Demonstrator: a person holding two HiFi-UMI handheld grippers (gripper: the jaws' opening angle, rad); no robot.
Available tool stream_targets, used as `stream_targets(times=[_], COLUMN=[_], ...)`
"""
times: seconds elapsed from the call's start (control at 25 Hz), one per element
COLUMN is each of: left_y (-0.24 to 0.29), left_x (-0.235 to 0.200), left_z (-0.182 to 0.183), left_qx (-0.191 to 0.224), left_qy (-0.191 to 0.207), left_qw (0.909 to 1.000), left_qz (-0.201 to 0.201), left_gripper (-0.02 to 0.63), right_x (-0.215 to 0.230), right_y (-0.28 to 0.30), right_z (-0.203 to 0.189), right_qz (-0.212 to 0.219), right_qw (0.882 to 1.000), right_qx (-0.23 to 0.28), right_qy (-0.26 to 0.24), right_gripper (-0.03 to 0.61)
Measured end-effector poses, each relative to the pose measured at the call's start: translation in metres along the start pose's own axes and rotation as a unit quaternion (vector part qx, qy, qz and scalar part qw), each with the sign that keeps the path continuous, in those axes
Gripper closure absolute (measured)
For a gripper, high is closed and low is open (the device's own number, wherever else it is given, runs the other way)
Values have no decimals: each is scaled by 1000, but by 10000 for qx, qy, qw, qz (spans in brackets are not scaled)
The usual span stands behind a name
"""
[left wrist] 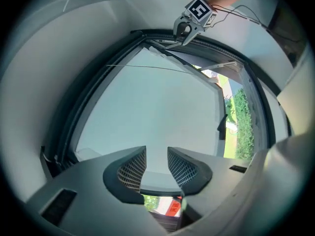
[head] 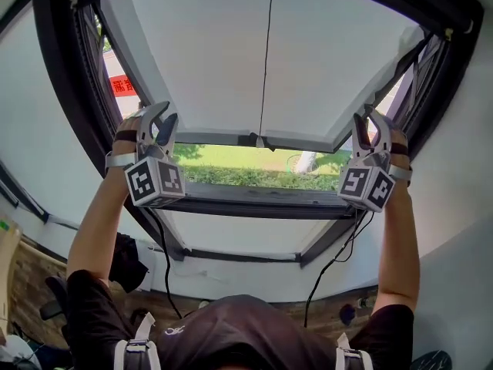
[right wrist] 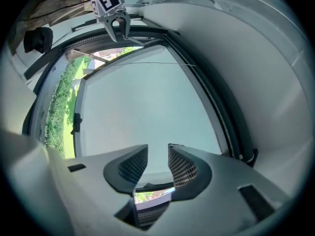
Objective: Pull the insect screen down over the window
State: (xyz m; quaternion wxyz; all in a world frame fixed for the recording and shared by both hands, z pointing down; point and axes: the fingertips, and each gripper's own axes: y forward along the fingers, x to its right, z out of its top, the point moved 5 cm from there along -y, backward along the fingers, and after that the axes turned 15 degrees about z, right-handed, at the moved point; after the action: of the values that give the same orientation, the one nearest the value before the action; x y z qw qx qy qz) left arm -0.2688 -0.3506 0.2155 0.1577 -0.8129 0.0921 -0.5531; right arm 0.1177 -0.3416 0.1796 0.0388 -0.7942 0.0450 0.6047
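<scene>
Your left tongs (head: 160, 123) and right tongs (head: 368, 126) (mid-left and mid-right of the frame) gape, unclamped, near the bottom bar (head: 231, 139) of the insect screen (head: 223, 60).

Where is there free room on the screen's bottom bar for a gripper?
Two bare stretches of the bottom bar: left gripper to the middle tab, and tab to right gripper. Crowded at both ends by the side rails, and mid-bar where the cord hangs.

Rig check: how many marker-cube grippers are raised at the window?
2. The grey, marker-cubed left gripper is by the pale insect screen's left edge, the right gripper by its right edge.
</scene>
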Motion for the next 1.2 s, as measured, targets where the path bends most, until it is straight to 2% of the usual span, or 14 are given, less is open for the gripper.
stream_targets(times=[0.16, 0.32, 0.52, 0.56, 0.64, 0.72, 0.84, 0.96, 1.2], left_y=[26, 46, 66, 69, 74, 81, 95, 108, 122], left_x=[-71, -128, -180, -187, -201, -214, -227, -234, -231], left_z=[16, 34, 53, 57, 65, 74, 80, 80, 75], left_qx=[307, 503, 623, 702, 835, 838, 653, 479, 261], left_qy=[-11, 383, 574, 639, 704, 711, 846, 922, 999], left_qw=[9990, 9958, 9929, 9920, 9908, 9910, 9917, 9922, 9939], left_qz=[322, 656, 834, 829, 797, 759, 714, 690, 385], left_gripper=[464, 463, 463, 464, 510, 511, 508, 505, 528], right_x=[69, 124, 184, 193, 207, 218, 228, 238, 247], right_y=[-4, -7, -14, -13, -11, -9, -3, 2, 12], right_z=[5, 14, 27, 29, 32, 35, 35, 33, 26], right_qz=[-256, -336, -361, -329, -218, -98, 83, 85, 230], right_qw=[9996, 9992, 9992, 9993, 9996, 9998, 9996, 9987, 9962], right_qx=[16, 13, -24, -59, -115, -150, -251, -472, -794], right_qy=[-122, -199, -159, -141, -100, -93, -89, -176, -292], right_gripper=[442, 431, 430, 430, 430, 430, 430, 430, 430])
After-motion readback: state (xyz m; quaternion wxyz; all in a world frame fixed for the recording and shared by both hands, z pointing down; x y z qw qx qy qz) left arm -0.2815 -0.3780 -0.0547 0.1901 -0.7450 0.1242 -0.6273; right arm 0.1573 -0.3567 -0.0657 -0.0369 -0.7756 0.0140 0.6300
